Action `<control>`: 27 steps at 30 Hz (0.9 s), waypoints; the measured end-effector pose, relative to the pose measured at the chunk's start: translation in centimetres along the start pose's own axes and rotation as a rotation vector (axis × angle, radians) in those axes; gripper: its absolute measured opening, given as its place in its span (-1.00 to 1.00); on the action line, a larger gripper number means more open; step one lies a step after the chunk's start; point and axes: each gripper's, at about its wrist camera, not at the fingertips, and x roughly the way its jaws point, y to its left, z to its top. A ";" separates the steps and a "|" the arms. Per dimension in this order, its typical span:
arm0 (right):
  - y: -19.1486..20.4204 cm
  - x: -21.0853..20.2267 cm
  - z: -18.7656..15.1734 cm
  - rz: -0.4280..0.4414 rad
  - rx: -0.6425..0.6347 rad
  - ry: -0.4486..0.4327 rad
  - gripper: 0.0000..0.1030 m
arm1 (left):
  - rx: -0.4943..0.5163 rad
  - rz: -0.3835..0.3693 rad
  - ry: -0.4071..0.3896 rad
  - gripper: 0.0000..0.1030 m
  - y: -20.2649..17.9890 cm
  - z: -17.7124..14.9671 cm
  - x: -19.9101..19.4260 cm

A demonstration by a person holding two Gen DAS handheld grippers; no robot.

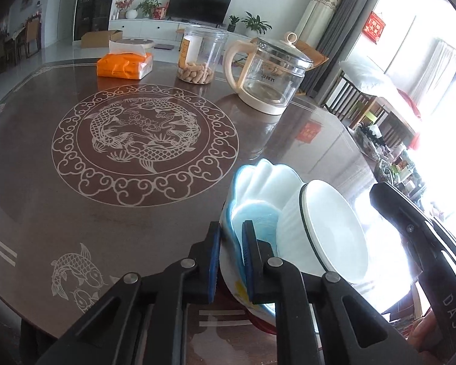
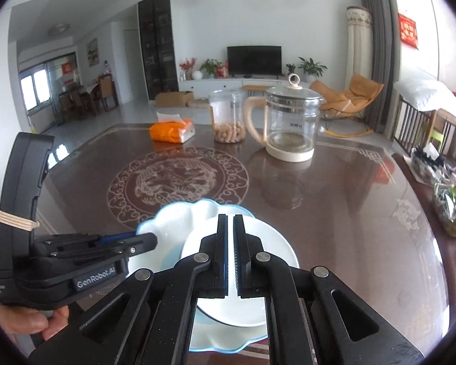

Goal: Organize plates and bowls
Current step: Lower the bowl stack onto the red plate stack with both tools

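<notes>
A scalloped white dish with a blue rim (image 1: 258, 179) stands at the near edge of the brown table. My left gripper (image 1: 231, 252) is shut on its near rim. A white bowl with a dark rim (image 1: 334, 228) sits inside the dish. In the right wrist view the dish (image 2: 179, 216) lies below with the white bowl (image 2: 276, 243) in it. My right gripper (image 2: 230, 222) hovers above the bowl, its jaws nearly closed with a thin gap and nothing between them. The left gripper (image 2: 143, 238) reaches the dish from the left.
A glass kettle with a cream handle (image 1: 267, 76) (image 2: 291, 121), a clear jar of peanuts (image 1: 200, 54) (image 2: 228, 115) and an orange tissue pack (image 1: 124, 65) (image 2: 171, 129) stand at the table's far side. The table (image 1: 91, 197) has a round fish pattern in its middle.
</notes>
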 end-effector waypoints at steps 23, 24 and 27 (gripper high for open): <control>-8.8 -1.9 -3.1 -0.010 0.299 0.061 -0.80 | 0.054 0.040 -0.014 -0.44 -0.7 -2.0 1.9; -8.8 -2.3 -3.3 -0.014 0.297 0.058 -0.76 | 0.043 0.032 -0.016 -0.42 -0.7 -2.1 1.7; -8.7 -2.8 -3.7 -0.023 0.295 0.054 -0.43 | 0.045 0.047 -0.011 -0.40 -1.2 -2.3 1.0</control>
